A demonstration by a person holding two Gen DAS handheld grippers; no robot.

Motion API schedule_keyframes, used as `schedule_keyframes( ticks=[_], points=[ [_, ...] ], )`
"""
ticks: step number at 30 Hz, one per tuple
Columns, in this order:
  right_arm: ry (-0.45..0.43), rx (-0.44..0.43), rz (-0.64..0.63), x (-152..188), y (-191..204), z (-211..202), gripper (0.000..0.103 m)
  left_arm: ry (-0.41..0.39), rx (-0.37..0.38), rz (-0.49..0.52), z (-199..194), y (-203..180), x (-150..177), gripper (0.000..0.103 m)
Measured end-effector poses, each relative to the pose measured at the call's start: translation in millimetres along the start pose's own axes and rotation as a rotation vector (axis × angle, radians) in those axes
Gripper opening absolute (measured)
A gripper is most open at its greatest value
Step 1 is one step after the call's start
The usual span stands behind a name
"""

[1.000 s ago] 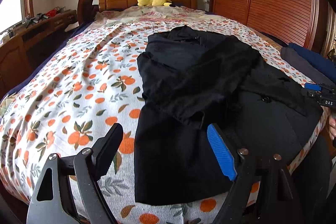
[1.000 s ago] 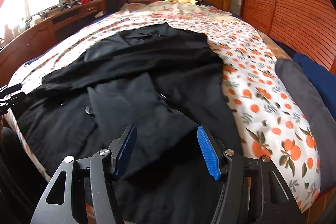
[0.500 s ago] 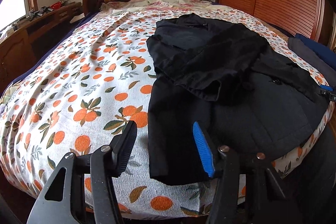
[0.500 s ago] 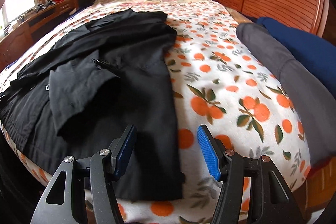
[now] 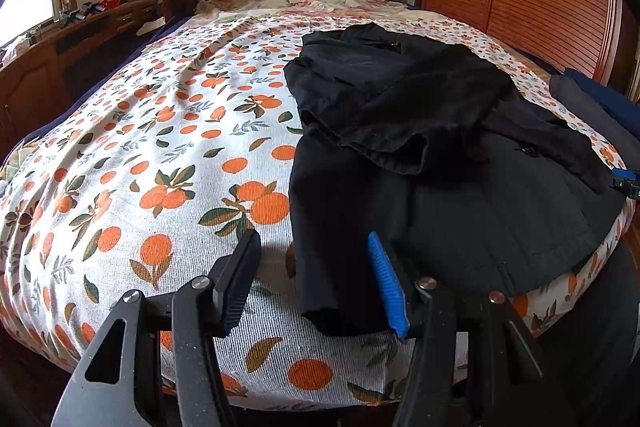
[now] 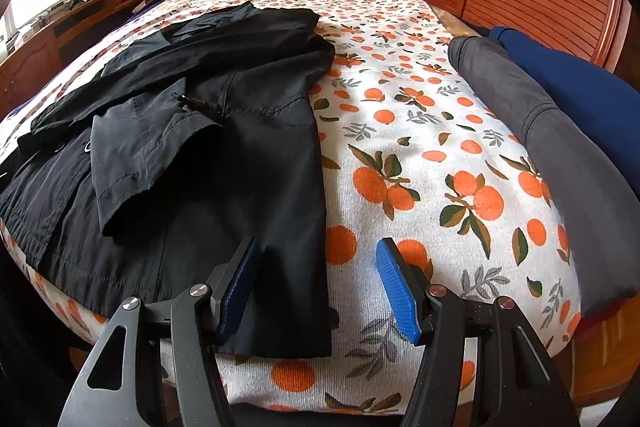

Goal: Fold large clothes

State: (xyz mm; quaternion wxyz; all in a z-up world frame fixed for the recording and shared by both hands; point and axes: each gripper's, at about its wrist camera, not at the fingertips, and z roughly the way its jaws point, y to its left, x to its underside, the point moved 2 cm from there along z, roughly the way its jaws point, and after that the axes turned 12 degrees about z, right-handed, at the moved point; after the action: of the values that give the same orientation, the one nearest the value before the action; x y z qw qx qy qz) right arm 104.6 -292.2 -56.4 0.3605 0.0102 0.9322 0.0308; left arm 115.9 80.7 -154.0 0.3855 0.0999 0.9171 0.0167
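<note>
So from the left wrist view, the black coat is lying on the bed, over toward the right half of the orange-print sheet, collar end toward the headboard and hem hanging a little over the foot edge. Looks like both sleeves are already folded in across the front, so I'd say the task is partly done: sleeves in, but the long body is not yet folded up, and that's the bulk of what's left. The left claw is wide apart and holding nothing, sitting right at the coat's near left hem corner, with the blue pad over the fabric and the other finger over bare sheet. You can just spot a bit of the right claw at the far right edge. Right wrist view is pretty much a mirror: the right claw is spread open too, empty, straddling the coat's near right hem corner, left finger over the cloth, right one over the sheet. Some grey and blue clothes are piled beside it on the right. My guess is both corners get pinched next.
</note>
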Motion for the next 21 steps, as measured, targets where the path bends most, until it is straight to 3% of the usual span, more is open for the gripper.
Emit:
schedule_keyframes(
  ticks=[6,10,21],
  points=[
    [0.010,-0.006,-0.024,2.2,3.8,-1.1,0.062,-0.003,0.018,0.003,-4.3,-1.8,3.5,0.047],
    [0.013,-0.014,-0.023,3.1,2.5,-0.8,0.062,-0.003,0.045,0.005,-6.4,-5.9,4.9,0.031],
    [0.058,-0.065,-0.018,5.8,0.8,-6.1,0.062,-0.005,0.093,-0.017,-7.2,-6.6,8.7,0.029]
  ],
)
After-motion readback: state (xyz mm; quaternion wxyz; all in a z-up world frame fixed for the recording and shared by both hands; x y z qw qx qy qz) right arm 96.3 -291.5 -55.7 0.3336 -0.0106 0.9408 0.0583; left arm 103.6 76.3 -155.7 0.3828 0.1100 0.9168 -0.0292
